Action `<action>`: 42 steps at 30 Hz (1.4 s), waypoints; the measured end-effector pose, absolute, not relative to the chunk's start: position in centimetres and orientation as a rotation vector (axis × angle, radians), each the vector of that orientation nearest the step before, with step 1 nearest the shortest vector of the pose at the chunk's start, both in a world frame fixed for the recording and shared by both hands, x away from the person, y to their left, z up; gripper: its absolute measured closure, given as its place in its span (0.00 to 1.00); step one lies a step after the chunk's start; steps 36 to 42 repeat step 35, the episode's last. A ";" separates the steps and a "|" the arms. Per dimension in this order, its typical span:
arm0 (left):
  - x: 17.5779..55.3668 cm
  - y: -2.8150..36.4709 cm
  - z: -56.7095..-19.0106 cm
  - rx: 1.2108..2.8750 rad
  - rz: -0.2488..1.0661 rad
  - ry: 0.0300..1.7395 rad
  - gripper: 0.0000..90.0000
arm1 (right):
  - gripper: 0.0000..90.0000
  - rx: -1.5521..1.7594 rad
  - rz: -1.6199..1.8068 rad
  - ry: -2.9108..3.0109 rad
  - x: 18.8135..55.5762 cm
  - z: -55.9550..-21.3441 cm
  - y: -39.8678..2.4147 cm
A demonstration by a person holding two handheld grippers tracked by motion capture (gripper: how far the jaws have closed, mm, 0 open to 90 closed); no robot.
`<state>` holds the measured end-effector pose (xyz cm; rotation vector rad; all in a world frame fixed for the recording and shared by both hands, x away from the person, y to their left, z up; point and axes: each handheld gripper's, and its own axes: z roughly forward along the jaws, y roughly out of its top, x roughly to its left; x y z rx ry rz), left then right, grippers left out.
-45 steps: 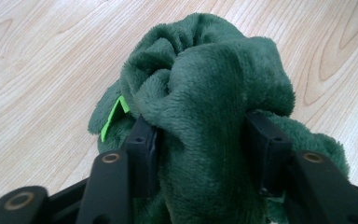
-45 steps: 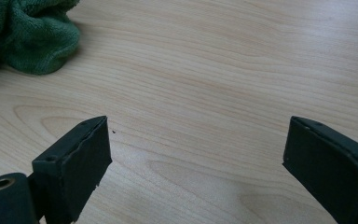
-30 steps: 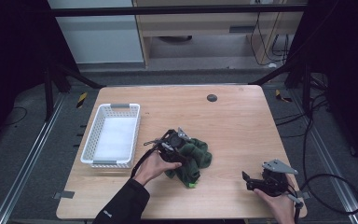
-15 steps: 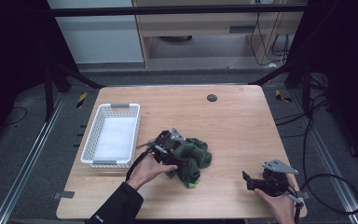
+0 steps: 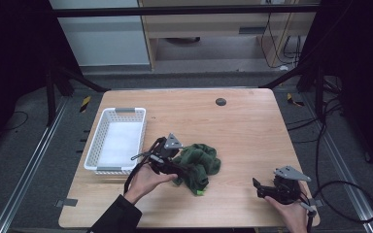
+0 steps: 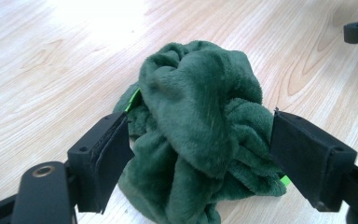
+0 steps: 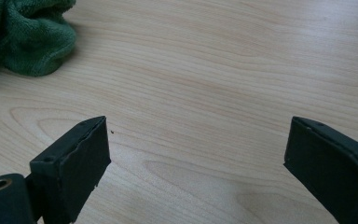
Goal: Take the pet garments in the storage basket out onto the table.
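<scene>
Plush, crumpled dark-green towel (image 6: 200, 140) bunched between the wide-spread jaws of the left gripper (image 6: 200, 158), just opened, pads barely brushing pile. Lower folds cut off below. Right gripper (image 7: 196, 163) gaping wide over bare wood-grain table (image 7: 223, 70), gripping nothing

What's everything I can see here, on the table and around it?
table: one, light wood, centre of the room
basket: one, white plastic, left part of the table
cloth: one, dark green, bunched up near the table's front middle, with a bright green tag
round disc: one, dark, far side of the table
cables: several, black, on the floor at the right
left tool: one, black; its jaws have just been opening and stand on either side of the cloth, not pressing on it
right tool: one, black, jaws wide open over bare wood at the front right
hands: two, one holding each tool, coming in from the near edge
</scene>
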<state>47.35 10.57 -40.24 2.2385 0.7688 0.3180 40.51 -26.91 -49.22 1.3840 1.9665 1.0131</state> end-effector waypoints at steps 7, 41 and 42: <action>46.3 13.0 -40.9 2.154 0.335 0.831 0.20 | 0.07 1.386 1.015 1.963 40.5 -49.2 -26.9; 42.1 19.7 -44.2 2.029 0.376 0.962 0.22 | 0.07 1.402 1.031 1.957 40.2 -49.1 -26.9; 42.1 19.7 -44.2 2.029 0.376 0.962 0.22 | 0.07 1.402 1.031 1.957 40.2 -49.1 -26.9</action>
